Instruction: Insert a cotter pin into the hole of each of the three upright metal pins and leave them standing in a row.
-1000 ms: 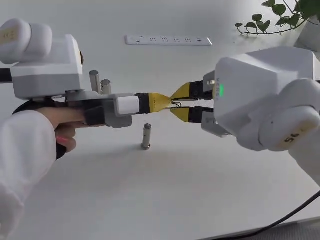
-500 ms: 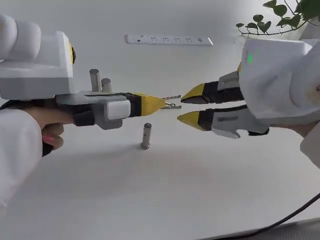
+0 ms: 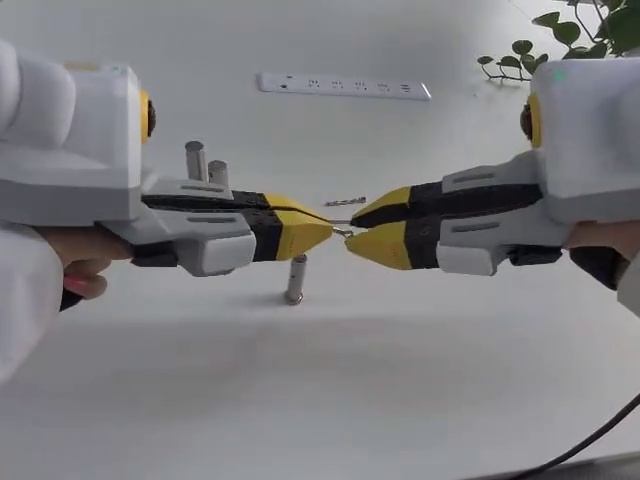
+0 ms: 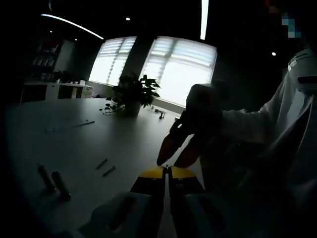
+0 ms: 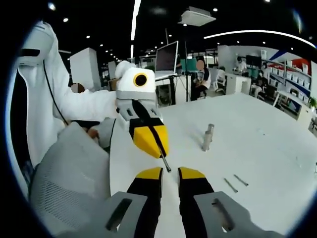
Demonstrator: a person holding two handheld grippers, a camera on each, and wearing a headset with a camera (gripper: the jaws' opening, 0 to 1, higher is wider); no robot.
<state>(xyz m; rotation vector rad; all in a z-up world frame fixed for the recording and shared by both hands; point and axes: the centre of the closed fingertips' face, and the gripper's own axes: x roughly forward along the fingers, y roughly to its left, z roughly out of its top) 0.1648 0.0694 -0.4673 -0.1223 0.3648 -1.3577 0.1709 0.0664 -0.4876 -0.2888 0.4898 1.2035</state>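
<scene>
My left gripper (image 3: 328, 228) comes in from the left, shut on a thin cotter pin (image 3: 342, 231) that sticks out past its yellow tips. The right gripper (image 3: 352, 231) faces it tip to tip, jaws slightly apart around the pin's free end. In the right gripper view the cotter pin (image 5: 164, 162) reaches down between my right gripper's (image 5: 170, 172) open jaws. One upright metal pin (image 3: 295, 278) stands on the table just below the tips. Two more metal pins (image 3: 205, 165) stand together behind the left gripper. The left gripper view is dark; its jaws (image 4: 168, 171) are closed.
A loose cotter pin (image 3: 345, 201) lies on the white table (image 3: 330, 390) behind the tips; two loose cotter pins (image 5: 235, 182) appear in the right gripper view. A power strip (image 3: 345, 86) lies at the back, a plant (image 3: 575, 35) at the far right. A cable (image 3: 590, 440) crosses the front right corner.
A second ago both grippers were shut on the cotter pin. The right gripper then let go and drew back, and now it has returned, open, to the pin's tip. The left stays shut.
</scene>
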